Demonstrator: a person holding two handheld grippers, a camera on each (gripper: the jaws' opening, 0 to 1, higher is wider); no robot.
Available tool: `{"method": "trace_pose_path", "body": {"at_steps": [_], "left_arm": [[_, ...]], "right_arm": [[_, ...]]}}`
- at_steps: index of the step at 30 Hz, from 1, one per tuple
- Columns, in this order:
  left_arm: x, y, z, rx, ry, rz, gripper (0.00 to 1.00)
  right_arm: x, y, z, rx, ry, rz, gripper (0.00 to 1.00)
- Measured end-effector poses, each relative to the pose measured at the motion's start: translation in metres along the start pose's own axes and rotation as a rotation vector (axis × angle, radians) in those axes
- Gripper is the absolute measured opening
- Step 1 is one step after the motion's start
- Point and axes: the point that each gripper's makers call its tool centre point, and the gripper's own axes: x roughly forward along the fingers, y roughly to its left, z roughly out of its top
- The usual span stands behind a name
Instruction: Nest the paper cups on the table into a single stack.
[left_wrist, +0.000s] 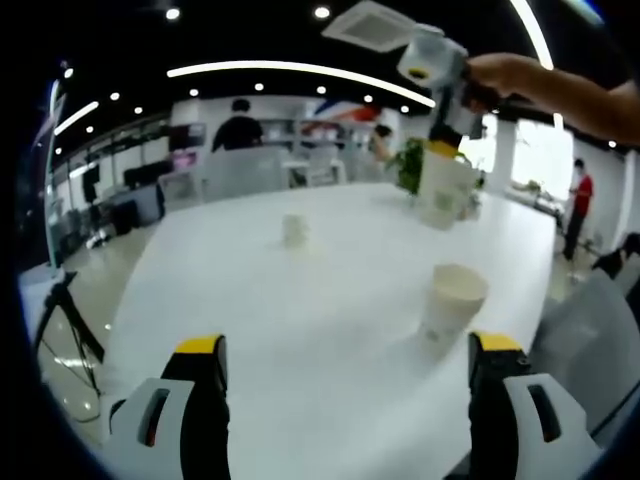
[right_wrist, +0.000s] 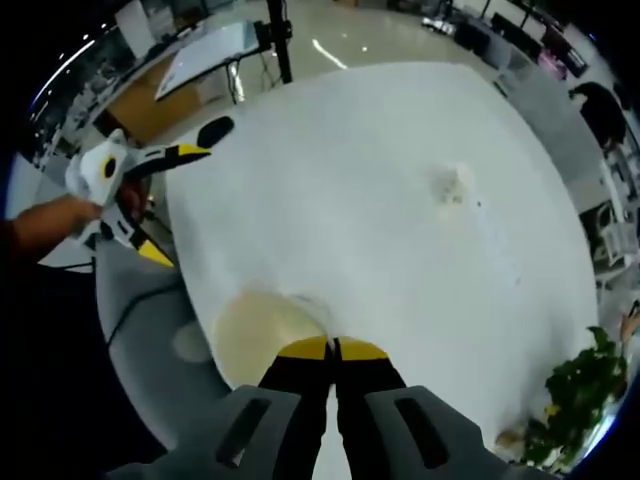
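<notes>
Left gripper view looks across a white table (left_wrist: 300, 300), with the left gripper (left_wrist: 345, 375) low at the near edge, its jaws spread wide and nothing between them. One paper cup (left_wrist: 452, 300) stands upright on the table near the right jaw, and a second, smaller-looking cup (left_wrist: 293, 229) stands far off toward the middle. Above the far right of the table the right gripper (left_wrist: 445, 140) hangs in a person's hand (left_wrist: 500, 72), holding a lifted paper cup (left_wrist: 440, 190) by its rim, clear of the table. Right gripper view looks down on the same table (right_wrist: 400, 180): the right gripper's jaws (right_wrist: 333, 348) are pressed narrow on the rim of the held cup, whose open mouth (right_wrist: 262, 335) faces up. The far cup (right_wrist: 452, 185) stands well apart, and the left gripper (right_wrist: 185, 170) sits wide open at the left edge.
</notes>
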Motion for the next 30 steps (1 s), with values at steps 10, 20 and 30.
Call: {"method": "trace_pose_path", "body": {"at_steps": [10,20,30], "left_arm": [[0.002,-0.002,-0.002,-0.003,0.003,-0.001,0.98],[0.002,-0.002,-0.005,-0.006,0.003,0.002,0.98],[0.004,-0.008,-0.008,-0.001,0.005,-0.008,0.98]], "right_arm": [[0.001,0.016,-0.007,-0.015,-0.001,0.025,0.0],[0.009,0.027,-0.017,-0.012,0.014,0.051,0.0],[0.01,0.042,-0.018,-0.021,0.021,0.064,0.0]]}}
